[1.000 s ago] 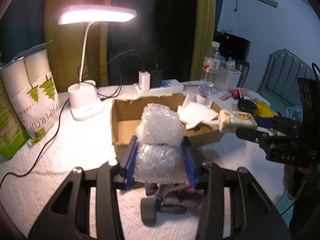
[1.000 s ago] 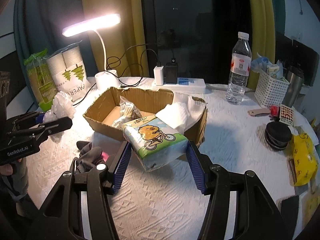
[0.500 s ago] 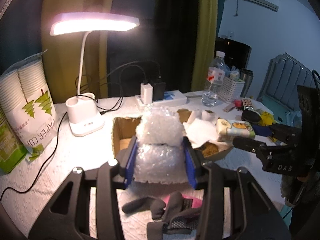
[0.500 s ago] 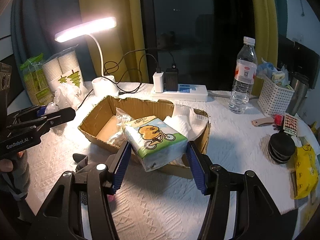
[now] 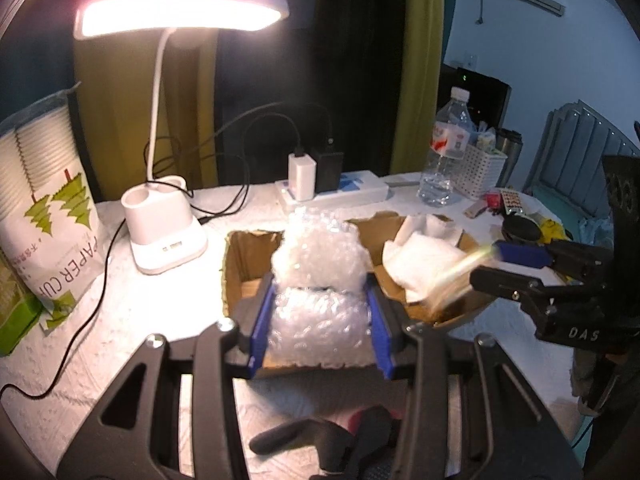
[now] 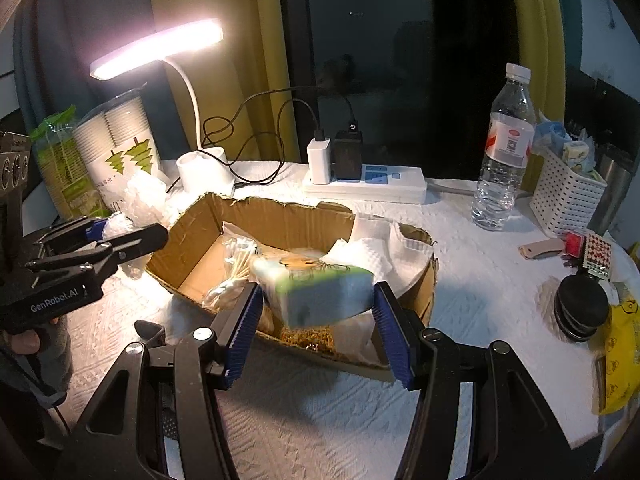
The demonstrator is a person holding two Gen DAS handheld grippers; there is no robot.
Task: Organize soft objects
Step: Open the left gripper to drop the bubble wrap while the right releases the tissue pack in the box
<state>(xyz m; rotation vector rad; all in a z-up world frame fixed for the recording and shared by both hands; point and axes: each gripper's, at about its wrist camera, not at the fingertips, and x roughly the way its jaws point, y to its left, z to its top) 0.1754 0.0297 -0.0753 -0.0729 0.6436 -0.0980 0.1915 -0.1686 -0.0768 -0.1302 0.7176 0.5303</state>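
My left gripper [image 5: 318, 334] is shut on a wad of clear bubble wrap [image 5: 318, 276] and holds it over the near edge of the open cardboard box [image 5: 236, 264]. My right gripper [image 6: 318, 330] has its jaws spread wide; the tissue pack [image 6: 320, 290], motion-blurred, sits between them apart from both pads, over the box [image 6: 192, 232]. In the left wrist view the pack [image 5: 456, 276] is a blur beside the right gripper [image 5: 500, 266]. White tissues [image 6: 360, 256] and cotton swabs [image 6: 236, 264] lie in the box. A dark glove [image 5: 340, 440] lies below the left gripper.
A lit desk lamp [image 5: 168, 220], a paper-cup pack [image 5: 44, 204], a power strip with chargers [image 6: 364, 188], a water bottle [image 6: 504, 152], a white basket [image 6: 568, 200], a black lid [image 6: 580, 308] and a yellow bag [image 6: 620, 364] surround the box on the white cloth.
Both grippers moved forward over the box. The right gripper's jaws opened and the tissue pack is coming free, tipping and blurred. The left still holds the bubble wrap.
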